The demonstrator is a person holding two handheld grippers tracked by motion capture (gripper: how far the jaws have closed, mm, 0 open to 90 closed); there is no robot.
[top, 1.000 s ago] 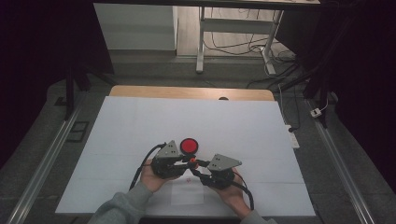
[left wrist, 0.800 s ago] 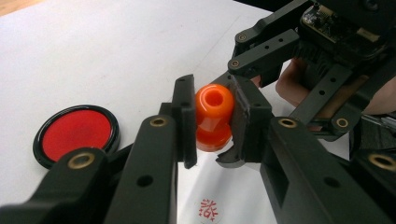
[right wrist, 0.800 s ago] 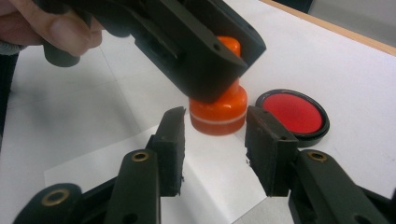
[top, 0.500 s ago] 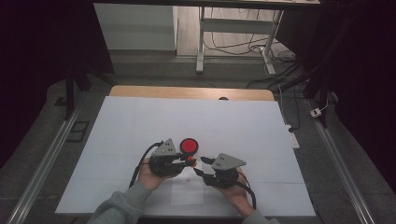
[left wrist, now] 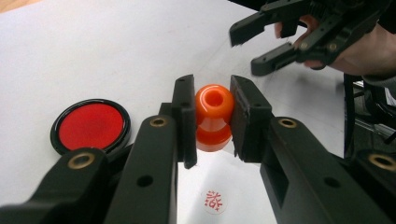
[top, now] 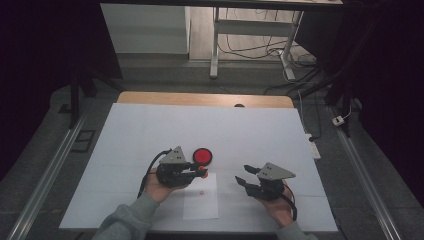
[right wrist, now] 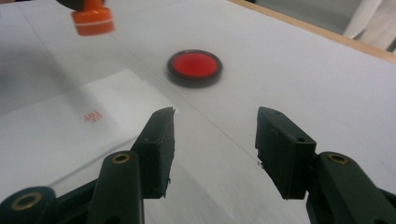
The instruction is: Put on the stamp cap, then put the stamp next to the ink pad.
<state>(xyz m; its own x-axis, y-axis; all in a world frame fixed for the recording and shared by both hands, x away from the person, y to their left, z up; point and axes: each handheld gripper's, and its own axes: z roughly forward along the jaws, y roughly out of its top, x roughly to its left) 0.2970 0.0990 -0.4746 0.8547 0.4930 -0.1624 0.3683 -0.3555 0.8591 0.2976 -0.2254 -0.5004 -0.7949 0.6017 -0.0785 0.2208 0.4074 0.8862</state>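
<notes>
Above paper sheet (top: 201,200), left gripper (left wrist: 212,123) clamps orange stamp (left wrist: 213,116), lifted beside red ink pad (top: 202,156). Right gripper (top: 245,181), a second ago at stamp, now apart, jaws just opened, empty. Red imprint (left wrist: 214,202) visible; stamping probably done.

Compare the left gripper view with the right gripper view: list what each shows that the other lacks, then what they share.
Left gripper view alone: the left gripper with its jaws clamped on the sides of the orange stamp, and the person's right hand farther off.

Right gripper view alone: the wooden table edge at the far side, and the right gripper's own jaws from behind, standing apart with nothing between them; they have just been opening.

Both: the stamp, the round red ink pad, the red stamp mark on the paper sheet, and the white table cover.
</notes>
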